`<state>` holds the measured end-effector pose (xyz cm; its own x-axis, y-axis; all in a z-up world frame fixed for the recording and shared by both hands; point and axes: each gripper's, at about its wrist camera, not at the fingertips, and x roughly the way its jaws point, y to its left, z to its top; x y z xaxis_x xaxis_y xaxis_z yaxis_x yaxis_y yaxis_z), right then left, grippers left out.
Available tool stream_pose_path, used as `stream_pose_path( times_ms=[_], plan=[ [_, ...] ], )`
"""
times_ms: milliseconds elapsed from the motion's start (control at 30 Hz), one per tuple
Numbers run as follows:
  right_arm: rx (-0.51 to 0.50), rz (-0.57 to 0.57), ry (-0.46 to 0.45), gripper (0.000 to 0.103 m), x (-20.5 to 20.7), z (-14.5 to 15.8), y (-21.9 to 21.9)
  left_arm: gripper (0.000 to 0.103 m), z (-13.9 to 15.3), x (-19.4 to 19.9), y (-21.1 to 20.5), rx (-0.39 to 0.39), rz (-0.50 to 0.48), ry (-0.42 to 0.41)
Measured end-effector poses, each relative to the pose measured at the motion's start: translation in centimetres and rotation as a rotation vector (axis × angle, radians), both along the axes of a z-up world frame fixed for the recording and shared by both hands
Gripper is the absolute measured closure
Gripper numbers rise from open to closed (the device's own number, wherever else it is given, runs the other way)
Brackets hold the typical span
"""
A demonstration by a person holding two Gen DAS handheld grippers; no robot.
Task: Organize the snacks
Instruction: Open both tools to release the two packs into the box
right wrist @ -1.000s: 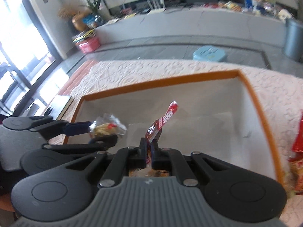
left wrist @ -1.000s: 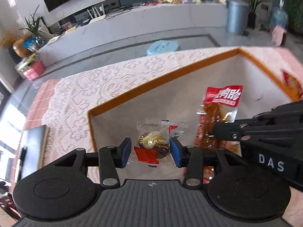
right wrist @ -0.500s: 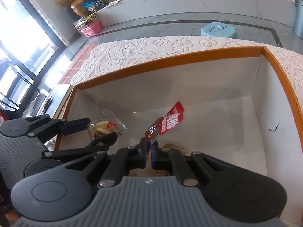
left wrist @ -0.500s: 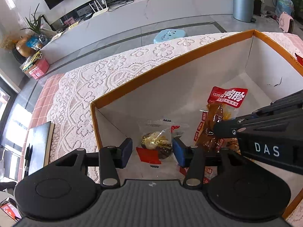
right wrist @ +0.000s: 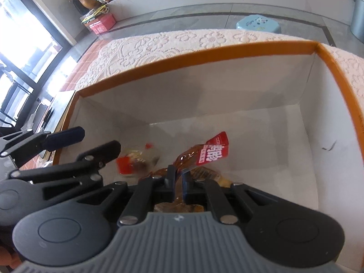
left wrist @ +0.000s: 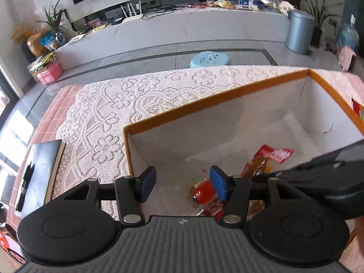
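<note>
While the left gripper (left wrist: pixel 183 186), jaws just opened and empty, hangs over the small clear cookie packet (right wrist: pixel 136 162) on the floor of the orange-rimmed white cardboard box (right wrist: pixel 204 50), the right gripper (right wrist: pixel 178 178) stays clamped on the long red-labelled brown snack pouch (right wrist: pixel 204 153), angled far-right, just right of that packet.

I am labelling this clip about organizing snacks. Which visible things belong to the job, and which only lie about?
Belong to the job:
- orange-rimmed box
- clear snack packet, lying in the box
- red-labelled brown snack pouch, pinched by the right tongs
- left tongs, open

Just lying about:
- lace tablecloth
- dark notebook
- blue stool
- grey bin
</note>
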<state>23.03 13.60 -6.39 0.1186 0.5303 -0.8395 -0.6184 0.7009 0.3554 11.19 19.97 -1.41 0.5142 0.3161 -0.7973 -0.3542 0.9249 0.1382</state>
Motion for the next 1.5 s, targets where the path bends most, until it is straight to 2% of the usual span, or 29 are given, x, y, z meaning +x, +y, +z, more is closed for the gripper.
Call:
stream_pose_path(
  times_ms=[133, 333, 433, 500, 667, 800, 933, 1033, 1100, 1233, 1367, 1500],
  plan=[
    [-0.017, 0.014, 0.0, 0.102, -0.2, -0.4, 0.8, 0.039, 0.1, -0.2, 0.1, 0.012, 0.005, -0.002],
    [-0.08, 0.027, -0.072, 0.096, -0.9, 0.0, 1.0, 0.039, 0.0, -0.2, -0.1, 0.013, -0.001, 0.001],
    [-0.096, 0.021, -0.106, 0.088, -1.0, 0.3, 0.8, 0.039, 0.1, -0.3, -0.4, 0.024, 0.001, 0.0],
    [-0.104, 0.008, -0.116, 0.077, -0.9, 0.5, 0.4, 0.039, 0.3, -0.4, -0.5, 0.017, -0.002, -0.004],
    [-0.113, -0.01, -0.16, 0.072, -1.2, 1.6, -0.8, 0.039, 0.8, -0.6, -1.3, 0.025, -0.018, -0.01],
    [-0.13, -0.019, -0.256, 0.066, -2.2, 3.3, -2.3, 0.039, 1.4, -1.0, -2.2, 0.025, -0.03, -0.024],
    [-0.123, -0.067, -0.353, 0.065, -3.4, 5.3, -5.4, 0.038, 2.3, -1.6, -3.2, 0.014, -0.042, -0.066],
    [-0.1, -0.129, -0.419, 0.063, -4.4, 6.9, -8.2, 0.038, 3.2, -2.2, -4.3, -0.014, -0.059, -0.115],
    [-0.077, -0.172, -0.468, 0.058, -5.3, 8.0, -10.2, 0.039, 3.9, -2.7, -5.1, -0.031, -0.069, -0.149],
    [-0.037, -0.271, -0.539, 0.056, -7.1, 9.7, -14.3, 0.038, 4.9, -3.7, -7.2, -0.045, -0.107, -0.217],
    [-0.006, -0.372, -0.59, 0.05, -9.0, 10.7, -18.6, 0.038, 6.0, -4.6, -9.6, -0.088, -0.182, -0.273],
    [-0.021, -0.473, -0.627, 0.049, -10.8, 10.7, -22.7, 0.038, 6.5, -5.3, -11.7, -0.141, -0.268, -0.31]
  ],
)
